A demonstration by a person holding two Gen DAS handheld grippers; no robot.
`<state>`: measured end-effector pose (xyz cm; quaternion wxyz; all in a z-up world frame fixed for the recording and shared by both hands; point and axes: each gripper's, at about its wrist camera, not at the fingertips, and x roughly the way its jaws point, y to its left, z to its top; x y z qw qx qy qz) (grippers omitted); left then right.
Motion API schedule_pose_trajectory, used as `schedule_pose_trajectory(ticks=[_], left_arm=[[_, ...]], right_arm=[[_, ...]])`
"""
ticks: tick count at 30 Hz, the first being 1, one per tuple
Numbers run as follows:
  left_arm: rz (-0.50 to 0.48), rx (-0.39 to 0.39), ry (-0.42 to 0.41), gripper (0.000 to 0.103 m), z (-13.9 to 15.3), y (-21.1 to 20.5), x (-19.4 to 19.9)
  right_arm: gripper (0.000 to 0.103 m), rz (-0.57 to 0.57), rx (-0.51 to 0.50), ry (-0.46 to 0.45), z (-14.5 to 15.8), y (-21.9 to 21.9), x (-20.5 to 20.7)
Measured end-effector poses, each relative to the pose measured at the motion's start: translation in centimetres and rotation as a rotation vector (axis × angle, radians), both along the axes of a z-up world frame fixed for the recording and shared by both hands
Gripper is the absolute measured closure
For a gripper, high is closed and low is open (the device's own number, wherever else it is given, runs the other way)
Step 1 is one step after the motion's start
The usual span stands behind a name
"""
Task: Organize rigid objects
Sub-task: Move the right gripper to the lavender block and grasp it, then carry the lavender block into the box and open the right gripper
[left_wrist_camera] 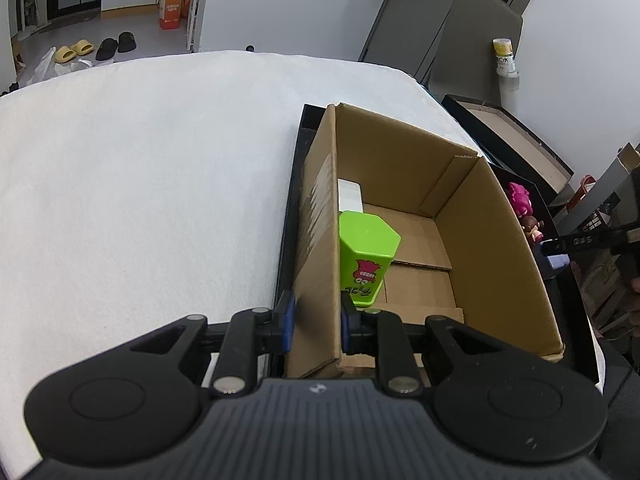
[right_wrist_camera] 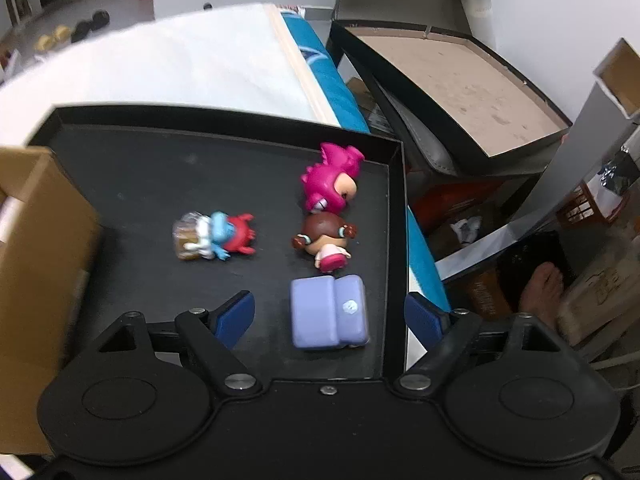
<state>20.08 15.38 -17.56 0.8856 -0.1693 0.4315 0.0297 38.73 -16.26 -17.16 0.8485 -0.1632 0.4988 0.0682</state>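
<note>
White bedding [left_wrist_camera: 140,168] surrounds a black tray [right_wrist_camera: 160,152] of toys.
Left gripper [left_wrist_camera: 318,320] clamps the cardboard box [left_wrist_camera: 316,240] wall; right gripper [right_wrist_camera: 330,316], jaws apart, straddles a purple toy sofa [right_wrist_camera: 328,312] at lower centre.

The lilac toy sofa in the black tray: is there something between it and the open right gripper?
Nothing visible stands in the way. The lilac toy sofa lies in the black tray, directly ahead of the open right gripper. The brown-haired doll lies beyond the sofa, not in front of it.
</note>
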Motion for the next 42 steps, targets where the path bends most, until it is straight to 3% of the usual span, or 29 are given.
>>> schedule_pose_trajectory(ticks=[8,11,13,14,18,25,42], left_arm=[[0.002,0.0,0.01,0.082,-0.3,0.0,0.3],[0.001,0.0,0.01,0.082,-0.3,0.1,0.2],[0.001,-0.001,0.011,0.082,-0.3,0.0,0.2],[0.001,0.0,0.011,0.082,-0.3,0.0,0.2],[0.002,-0.005,0.011,0.082,-0.4,0.1,0.2],[0.003,-0.01,0.01,0.082,-0.4,0.3,0.2],[0.002,-0.019,0.01,0.082,-0.4,0.4,0.2]], right_arm=[[0.022,-0.002,-0.093,-0.034,-2.8,0.2,1.0],[0.034,0.01,-0.14,-0.041,-3.6,0.3,1.0],[0.053,0.028,-0.211,-0.069,-3.8,0.8,0.6],[0.054,0.029,-0.222,-0.077,-3.6,0.9,0.5],[0.055,0.038,-0.116,-0.042,-2.3,0.3,0.4],[0.056,0.014,-0.033,-0.011,-1.1,0.2,0.0],[0.058,0.092,0.04,-0.027,3.4,3.6,-2.2]])
